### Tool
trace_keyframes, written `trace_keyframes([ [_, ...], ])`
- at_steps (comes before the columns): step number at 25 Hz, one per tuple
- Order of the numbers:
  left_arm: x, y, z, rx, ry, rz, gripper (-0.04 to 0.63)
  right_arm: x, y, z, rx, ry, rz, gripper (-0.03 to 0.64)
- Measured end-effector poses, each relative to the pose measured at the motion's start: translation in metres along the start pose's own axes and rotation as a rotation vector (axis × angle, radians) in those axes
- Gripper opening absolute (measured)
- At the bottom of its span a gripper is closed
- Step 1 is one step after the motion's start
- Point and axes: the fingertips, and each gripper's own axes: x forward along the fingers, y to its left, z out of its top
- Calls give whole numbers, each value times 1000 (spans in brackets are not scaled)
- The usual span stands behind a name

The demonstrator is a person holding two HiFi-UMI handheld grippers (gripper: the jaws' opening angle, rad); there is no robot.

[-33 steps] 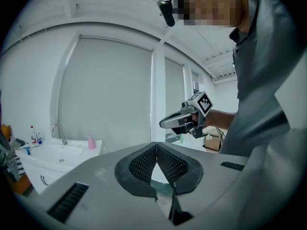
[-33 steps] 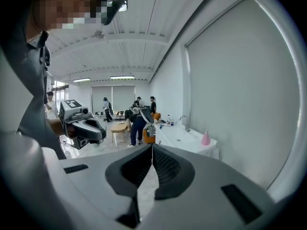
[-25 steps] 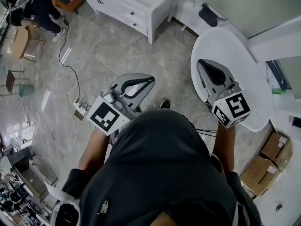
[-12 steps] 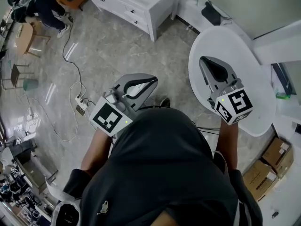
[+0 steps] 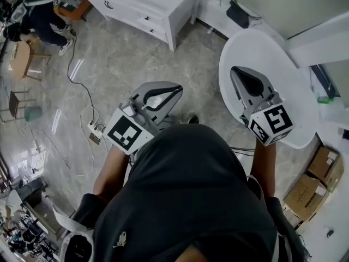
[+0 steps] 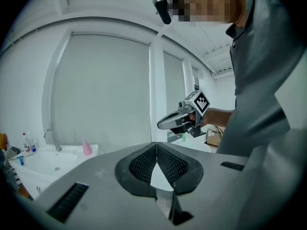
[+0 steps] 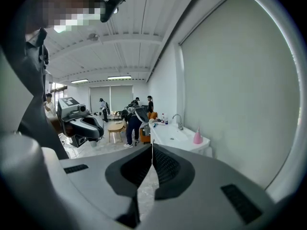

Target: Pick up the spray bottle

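Note:
No spray bottle can be told for sure. A small pink bottle with a tapered top [image 7: 197, 137] stands on a white sink counter [image 7: 175, 137], well ahead of both grippers; the left gripper view shows this pink bottle [image 6: 87, 147] too. My left gripper [image 5: 175, 89] hangs over the floor, shut and empty. My right gripper [image 5: 236, 71] is above the round white table [image 5: 297, 64], also shut and empty. Each gripper shows in the other's view, the right gripper [image 6: 163, 124] and the left gripper [image 7: 99, 130].
A white drawer cabinet [image 5: 158, 10] stands beyond the floor ahead. A small green thing [image 5: 324, 99] sits on a ledge at the right. Cardboard boxes [image 5: 315, 182] lie lower right. A power strip with cable [image 5: 92, 129] lies on the floor. Several people [image 7: 132, 119] stand far off.
Both grippers have drifted a little across the room with the person. Their jaws stay shut and empty throughout.

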Motion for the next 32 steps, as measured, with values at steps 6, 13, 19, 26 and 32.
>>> trace_keyframes([
  [6,-35,50,-16,17,-14,-48,6,48,19,15,5,18,-54,9],
  [13,-73,92,-27,12,-37,-63,6,90,47,41,-15,1,-92,9],
  [19,-95,118,-33,2,-61,-67,6,115,69,48,-30,28,-85,9],
  [26,-106,150,-34,-100,-113,-12,6,155,61,57,-30,31,-67,9],
  [32,-73,142,-47,-51,8,38,6,155,34,55,-63,33,34,9],
])
